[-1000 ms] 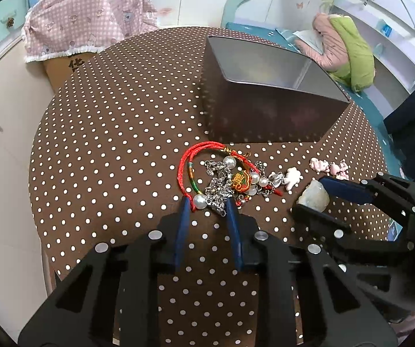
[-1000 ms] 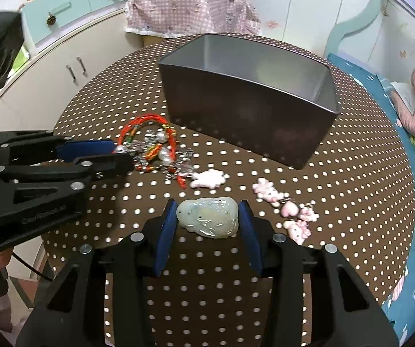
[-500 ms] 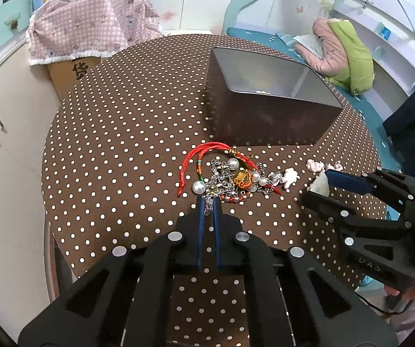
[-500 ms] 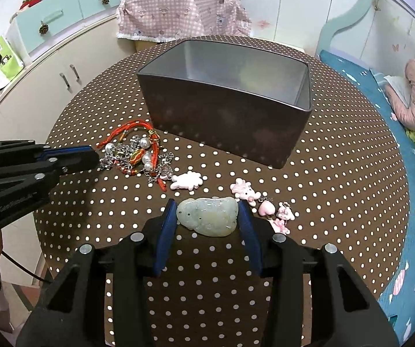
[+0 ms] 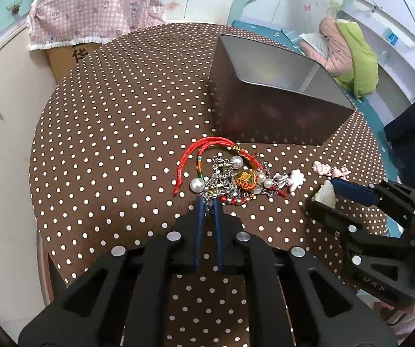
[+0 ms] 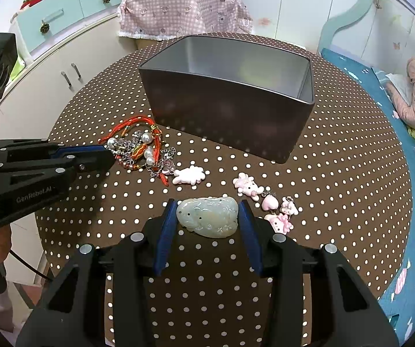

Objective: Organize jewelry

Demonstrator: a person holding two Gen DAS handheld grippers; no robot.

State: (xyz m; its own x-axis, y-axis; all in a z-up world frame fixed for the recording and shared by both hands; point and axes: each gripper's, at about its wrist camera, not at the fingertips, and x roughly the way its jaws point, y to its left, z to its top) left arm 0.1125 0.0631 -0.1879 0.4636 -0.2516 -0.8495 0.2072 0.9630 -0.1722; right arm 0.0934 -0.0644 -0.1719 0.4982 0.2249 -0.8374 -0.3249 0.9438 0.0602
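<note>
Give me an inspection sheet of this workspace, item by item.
Surface: round table, brown polka-dot cloth.
Job's things: grey box open; bracelet tangle, white charm and pink charms on the cloth.
Clutter: nothing seen.
Grippers: left gripper shut on chain at the tangle's edge; right gripper shut on jade pendant.
Cables: black cable below left gripper.
Surroundings: cabinets, covered carton, bed.
</note>
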